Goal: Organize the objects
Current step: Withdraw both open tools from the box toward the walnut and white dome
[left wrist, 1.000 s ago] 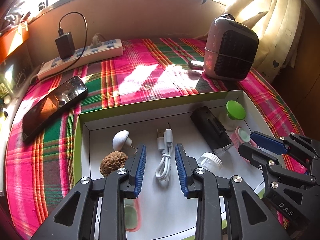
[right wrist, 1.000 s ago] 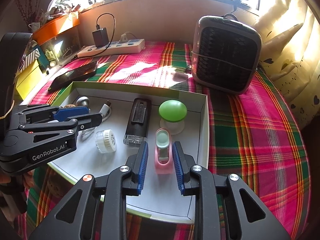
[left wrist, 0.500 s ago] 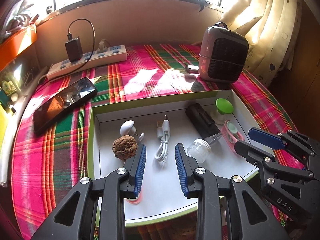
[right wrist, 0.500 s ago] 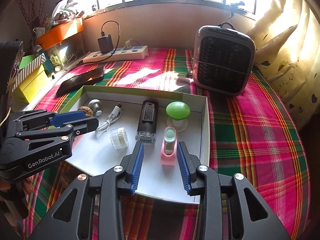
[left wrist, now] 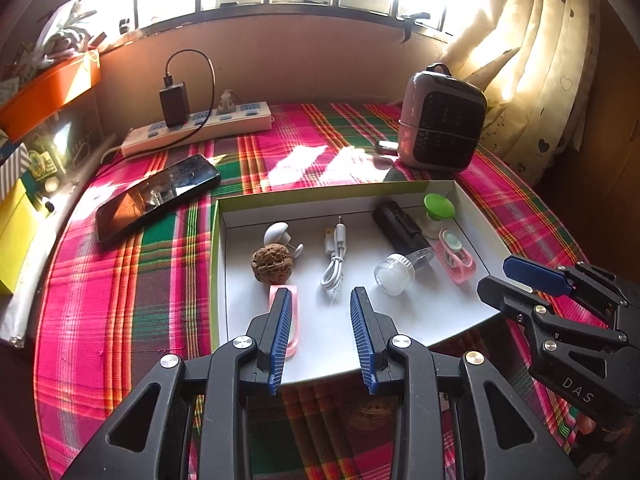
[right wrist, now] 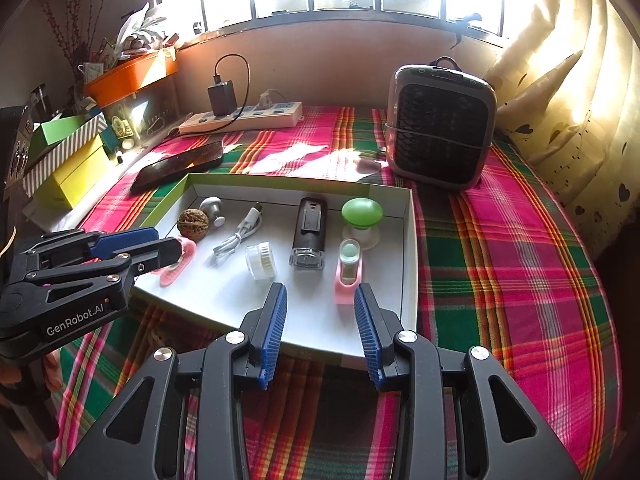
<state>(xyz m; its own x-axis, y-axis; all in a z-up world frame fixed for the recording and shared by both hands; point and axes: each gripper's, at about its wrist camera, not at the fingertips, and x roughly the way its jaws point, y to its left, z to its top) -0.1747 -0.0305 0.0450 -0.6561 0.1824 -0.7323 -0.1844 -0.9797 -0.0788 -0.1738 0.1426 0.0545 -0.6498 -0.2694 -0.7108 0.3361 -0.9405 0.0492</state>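
Note:
A shallow white tray with a green rim [left wrist: 218, 240] [right wrist: 412, 240] lies on the plaid cloth. It holds a walnut [left wrist: 272, 262] [right wrist: 193, 222], a white knob [left wrist: 277, 233], a white cable [left wrist: 334, 268] [right wrist: 236, 238], a black device [left wrist: 400, 226] [right wrist: 309, 226], a small clear jar [left wrist: 394, 274] [right wrist: 260, 260], a green mushroom-shaped piece [left wrist: 438, 208] [right wrist: 361, 214] and two pink cases [left wrist: 456, 254] [right wrist: 348, 272], one partly behind my left finger [left wrist: 294, 320]. My left gripper [left wrist: 320, 334] is open and empty above the tray's near edge. My right gripper [right wrist: 320, 330] is open and empty too.
A black phone [left wrist: 156, 196] lies left of the tray. A power strip with a charger [left wrist: 196, 128] runs along the back wall. A small grey heater [left wrist: 440, 132] [right wrist: 440, 124] stands at the back right. Boxes [right wrist: 64, 160] stack at the left; curtains hang right.
Both grippers have pulled back and up from the tray, so its contents look smaller and farther. Both stay open and empty. The objects in the tray have not moved.

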